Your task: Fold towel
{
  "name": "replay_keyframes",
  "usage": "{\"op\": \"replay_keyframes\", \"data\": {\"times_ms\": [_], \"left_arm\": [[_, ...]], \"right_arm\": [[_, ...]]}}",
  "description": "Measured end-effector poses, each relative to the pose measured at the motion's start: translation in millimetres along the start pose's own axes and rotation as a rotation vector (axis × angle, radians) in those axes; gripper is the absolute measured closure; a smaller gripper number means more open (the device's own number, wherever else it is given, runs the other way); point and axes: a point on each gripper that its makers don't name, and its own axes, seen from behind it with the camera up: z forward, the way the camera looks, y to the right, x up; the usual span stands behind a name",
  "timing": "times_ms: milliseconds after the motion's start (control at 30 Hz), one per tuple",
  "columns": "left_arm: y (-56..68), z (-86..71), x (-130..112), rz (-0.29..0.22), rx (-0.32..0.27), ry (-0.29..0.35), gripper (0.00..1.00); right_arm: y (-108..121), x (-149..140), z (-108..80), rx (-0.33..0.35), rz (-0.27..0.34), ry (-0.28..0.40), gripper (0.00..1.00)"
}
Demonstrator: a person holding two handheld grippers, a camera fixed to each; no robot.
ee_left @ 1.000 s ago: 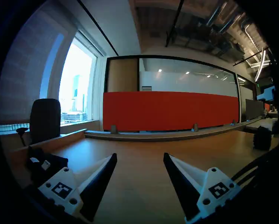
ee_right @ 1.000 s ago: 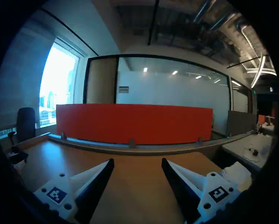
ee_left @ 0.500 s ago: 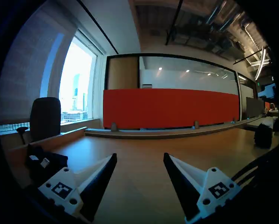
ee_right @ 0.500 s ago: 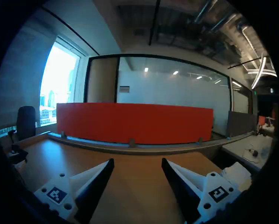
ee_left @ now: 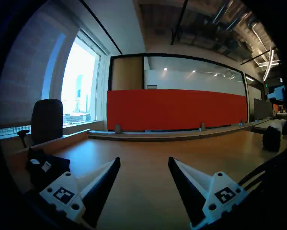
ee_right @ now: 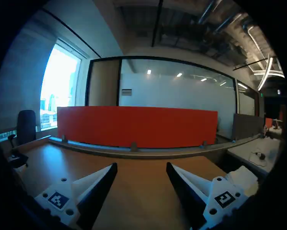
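- The left gripper (ee_left: 143,158) is being held with its fingers (ee_left: 101,184) spread wide apart; bare wood is being seen through the gap between the tips.
- The right gripper (ee_right: 141,164) is likewise being held with its fingers (ee_right: 99,188) spread, and nothing is being pinched by them.
- Both pairs of fingers are being kept low over a wooden desk (ee_left: 143,199), pointing along its top toward the far edge.
- What looks like the towel (ee_right: 241,177), a pale folded bundle, is being shown in the right gripper view at the desk's right edge, just beyond the right-hand finger and apart from it; whether it truly is the towel cannot be told.
- A dark bundle with pale tags (ee_left: 47,168) is being seen in the left gripper view, lying on the desk just behind the left-hand finger.
- A small dark object (ee_left: 271,138) is being shown far off on the right of that view; its kind cannot be told.
- The desk is being bounded at the back by a red partition (ee_left: 176,109).
- A dark chair (ee_left: 47,120) is being shown beside a bright window (ee_left: 80,92).
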Motion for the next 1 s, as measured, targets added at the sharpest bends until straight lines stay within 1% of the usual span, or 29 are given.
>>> {"op": "replay_keyframes", "data": {"times_ms": [133, 300, 400, 700, 800, 1000], "left_arm": [[-0.3, 0.2, -0.3, 0.001, 0.0, 0.0, 0.07], [-0.3, 0.3, 0.1, 0.002, 0.0, 0.001, 0.07], [-0.6, 0.4, -0.1, 0.002, 0.0, 0.0, 0.06], [-0.6, 0.8, -0.3, 0.003, 0.0, 0.0, 0.06], [-0.5, 0.9, -0.4, 0.003, 0.0, 0.001, 0.06], [-0.1, 1.2, -0.8, 0.003, 0.0, 0.001, 0.05]], "right_arm": [[5.8, 1.0, -1.7, -0.006, -0.006, 0.011, 0.02], [16.9, -0.6, -2.7, -0.03, -0.011, 0.031, 0.01], [21.4, -7.1, -3.1, -0.041, 0.003, 0.044, 0.01], [33.7, -39.7, -9.4, -0.041, 0.068, 0.041, 0.01], [37.5, -48.2, -8.3, -0.044, 0.066, 0.045, 0.01], [35.6, -72.6, -4.6, -0.026, 0.043, 0.045, 0.01]]}}
